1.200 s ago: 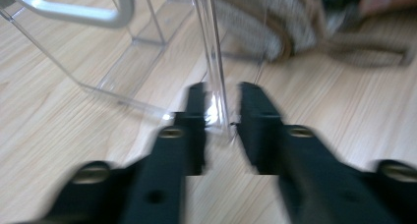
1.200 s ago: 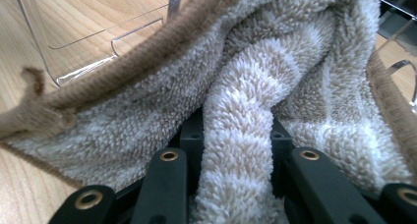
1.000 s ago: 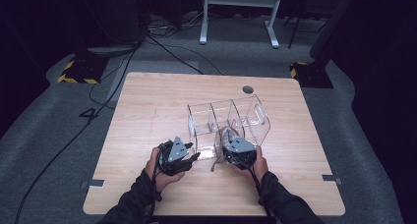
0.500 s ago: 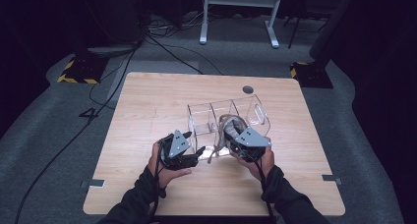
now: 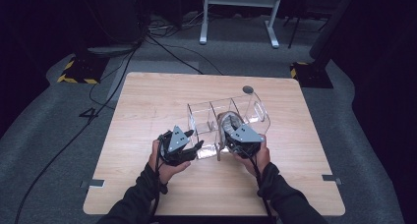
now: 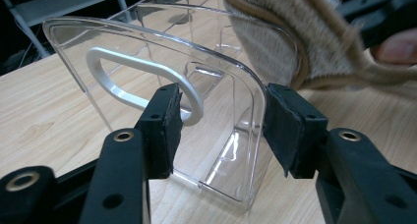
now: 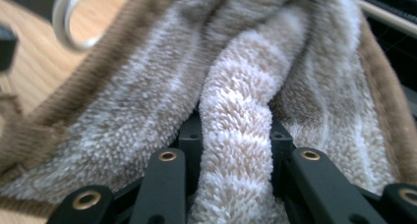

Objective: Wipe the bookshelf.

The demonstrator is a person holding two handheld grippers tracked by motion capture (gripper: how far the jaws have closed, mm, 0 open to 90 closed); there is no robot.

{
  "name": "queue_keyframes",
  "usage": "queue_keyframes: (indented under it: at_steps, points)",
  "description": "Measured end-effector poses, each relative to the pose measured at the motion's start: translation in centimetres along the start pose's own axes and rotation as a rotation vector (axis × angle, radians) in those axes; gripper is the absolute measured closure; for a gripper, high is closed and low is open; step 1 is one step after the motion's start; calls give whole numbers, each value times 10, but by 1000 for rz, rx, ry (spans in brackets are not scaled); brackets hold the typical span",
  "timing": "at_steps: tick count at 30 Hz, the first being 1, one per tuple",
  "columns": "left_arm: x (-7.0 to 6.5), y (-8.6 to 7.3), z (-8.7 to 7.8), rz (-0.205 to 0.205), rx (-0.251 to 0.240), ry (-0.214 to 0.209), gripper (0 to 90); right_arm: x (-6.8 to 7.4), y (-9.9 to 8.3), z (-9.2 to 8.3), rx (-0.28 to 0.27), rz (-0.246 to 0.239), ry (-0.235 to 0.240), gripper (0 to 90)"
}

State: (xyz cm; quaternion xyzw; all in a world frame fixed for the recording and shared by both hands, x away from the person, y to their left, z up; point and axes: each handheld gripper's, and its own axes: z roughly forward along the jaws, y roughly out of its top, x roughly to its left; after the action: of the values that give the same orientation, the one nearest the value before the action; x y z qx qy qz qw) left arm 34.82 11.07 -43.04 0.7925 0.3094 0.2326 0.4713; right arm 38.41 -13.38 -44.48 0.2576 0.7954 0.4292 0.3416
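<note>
A clear plastic organiser [image 5: 206, 111] with several compartments stands mid-table. Its near end wall [image 6: 147, 42] carries a white loop handle [image 6: 142, 67]. My left gripper [image 5: 196, 148] has just been closing, with that end wall between its jaws. In the left gripper view, my left gripper [image 6: 221, 121] has both pads pressed against the wall's two sides. My right gripper [image 5: 231, 133] hovers over the organiser's near right part, shut on a fluffy beige cloth [image 5: 227, 120] with brown trim. In the right gripper view a fold of the cloth [image 7: 147, 86] is pinched in my right gripper [image 7: 236, 140].
The wooden table [image 5: 147, 101] has a dark round grommet [image 5: 248, 90] behind the organiser. Cables [image 5: 113, 81] trail over the grey floor at the left, and a white stand [image 5: 236, 13] is beyond the far edge. Bare wood lies left of the organiser and along the front.
My right gripper has risen with the cloth and now sits over the organiser. My left hand has stayed at the organiser's near end.
</note>
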Motion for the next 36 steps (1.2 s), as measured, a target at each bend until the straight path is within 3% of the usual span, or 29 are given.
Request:
queue_keyframes:
  at_steps: [3,5,8,11,15,18,22,23,27,36]
  points:
    - [2,1,3,-8,1,13,468,4,-15,8,56,-2,28,704]
    - [3,1,7,-8,14,-16,465,7,-23,13,83,-12,40,706]
    - [0,2,11,2,29,-1,449,12,-34,20,121,0,71,708]
    - [2,2,13,-1,33,0,507,14,-40,24,140,10,88,711]
    - [1,1,12,2,36,-6,516,15,-40,21,150,4,86,704]
    - [-1,1,10,9,44,1,517,14,-35,15,128,-1,67,700]
    - [-4,1,9,11,48,4,517,10,-24,4,70,-10,36,699]
    - [-6,1,8,11,46,2,517,9,-15,-6,23,-12,8,697]
    - [-9,0,5,18,48,1,516,8,-5,-17,-20,-14,-16,692]
    - [-15,-4,-3,35,47,-23,513,10,3,-25,-50,-16,-30,690]
